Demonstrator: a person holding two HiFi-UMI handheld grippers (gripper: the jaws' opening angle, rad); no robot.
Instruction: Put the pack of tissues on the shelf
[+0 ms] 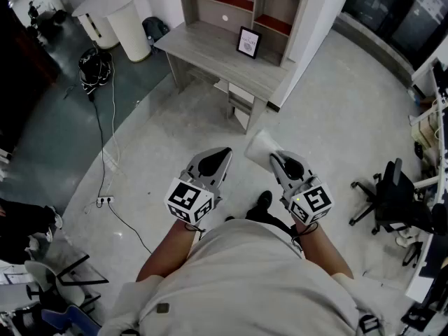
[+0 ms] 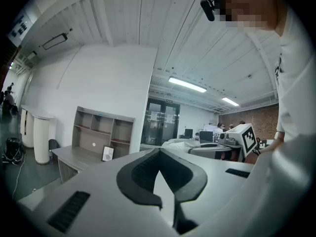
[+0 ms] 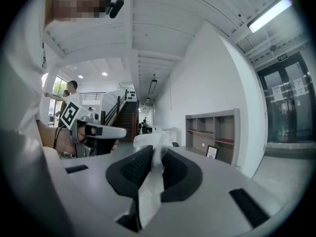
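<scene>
A wide bare grey floor [image 1: 175, 145] lies open between the person and the desk [image 1: 210, 51], with nothing on the straight way to its front edge. The shelf [image 1: 254, 2] stands on the back of the desk, its compartments open to the front. A white round stand [image 1: 122, 16] is off to the left, and an office chair [image 1: 388, 201] well to the right. A cable [image 1: 112, 117] trails over the floor on the left. A small picture frame [image 1: 248, 42] stands upright on the desk just before the shelf. The right gripper [image 1: 274, 156] is clamped narrow on the pack of tissues [image 1: 260, 148], held in the air above the floor. The left gripper [image 1: 222, 154] has its jaw tips together, with nothing between.
</scene>
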